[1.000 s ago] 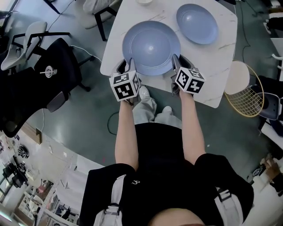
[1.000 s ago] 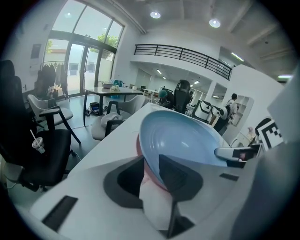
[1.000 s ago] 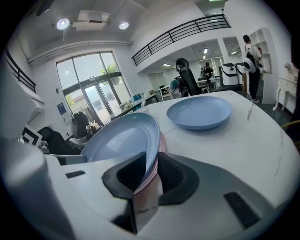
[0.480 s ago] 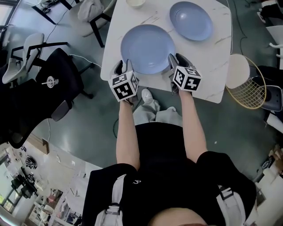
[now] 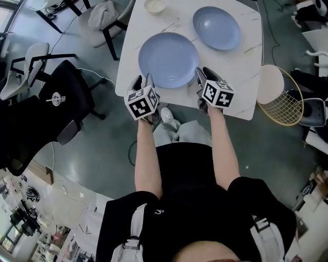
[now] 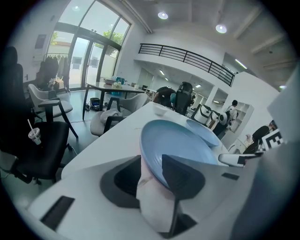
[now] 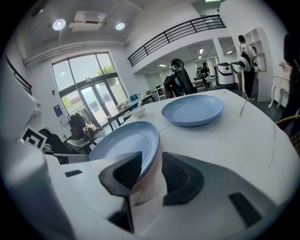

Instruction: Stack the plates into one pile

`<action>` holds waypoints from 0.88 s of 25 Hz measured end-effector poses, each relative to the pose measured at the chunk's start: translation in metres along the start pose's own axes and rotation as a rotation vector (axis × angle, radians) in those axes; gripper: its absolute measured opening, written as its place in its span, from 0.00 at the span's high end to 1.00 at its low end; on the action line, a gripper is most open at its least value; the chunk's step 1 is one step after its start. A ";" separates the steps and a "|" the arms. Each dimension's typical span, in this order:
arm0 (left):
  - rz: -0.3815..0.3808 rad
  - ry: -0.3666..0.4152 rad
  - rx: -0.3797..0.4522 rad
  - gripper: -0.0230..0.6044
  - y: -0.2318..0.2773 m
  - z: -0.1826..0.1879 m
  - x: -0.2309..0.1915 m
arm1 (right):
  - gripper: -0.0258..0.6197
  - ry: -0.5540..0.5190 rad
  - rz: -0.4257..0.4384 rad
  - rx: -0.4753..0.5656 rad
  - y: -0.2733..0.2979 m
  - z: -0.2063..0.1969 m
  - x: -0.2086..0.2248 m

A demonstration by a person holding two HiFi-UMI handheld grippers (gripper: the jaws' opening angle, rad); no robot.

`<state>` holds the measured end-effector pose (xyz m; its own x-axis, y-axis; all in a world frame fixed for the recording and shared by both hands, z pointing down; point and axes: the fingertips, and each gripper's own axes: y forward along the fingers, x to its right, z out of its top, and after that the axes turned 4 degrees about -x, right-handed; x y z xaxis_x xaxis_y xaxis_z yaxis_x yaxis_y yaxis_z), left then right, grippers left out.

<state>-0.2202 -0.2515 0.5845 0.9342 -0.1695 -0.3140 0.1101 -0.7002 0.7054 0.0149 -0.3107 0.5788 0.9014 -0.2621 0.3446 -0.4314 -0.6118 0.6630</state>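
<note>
Plates lie apart on the table [image 5: 241, 77]: far plate [image 5: 216, 27] upper right, near plate [image 5: 168, 59] centre frame. Your left gripper [image 5: 143, 80] and right gripper [image 5: 204, 74] straddle the near plate's rim, jaws just opening, grip released.

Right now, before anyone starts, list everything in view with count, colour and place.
near plate: one, blue, table's front edge
far plate: one, blue, table's back right
bowl: one, cream, table's back edge
table: one, white marbled, centre
office chair: one, black, left of table
wire basket: one, gold, right of table
left gripper: one, white, jaws have just been opening, near plate's left rim between them
right gripper: one, white, jaws have just been opening, right rim between them
</note>
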 end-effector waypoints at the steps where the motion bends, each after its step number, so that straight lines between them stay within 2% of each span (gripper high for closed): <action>1: -0.007 -0.008 -0.003 0.72 0.000 -0.001 0.000 | 0.74 0.003 0.003 -0.006 0.000 -0.002 -0.001; 8: -0.017 -0.024 -0.020 0.72 0.006 -0.003 -0.003 | 0.67 0.022 0.031 -0.051 0.008 -0.014 -0.008; 22: -0.012 -0.030 -0.057 0.73 0.018 -0.007 0.000 | 0.67 0.069 0.079 -0.106 0.028 -0.022 -0.013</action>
<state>-0.2156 -0.2592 0.6013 0.9221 -0.1825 -0.3411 0.1414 -0.6618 0.7362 -0.0098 -0.3079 0.6068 0.8616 -0.2520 0.4407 -0.5054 -0.5084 0.6972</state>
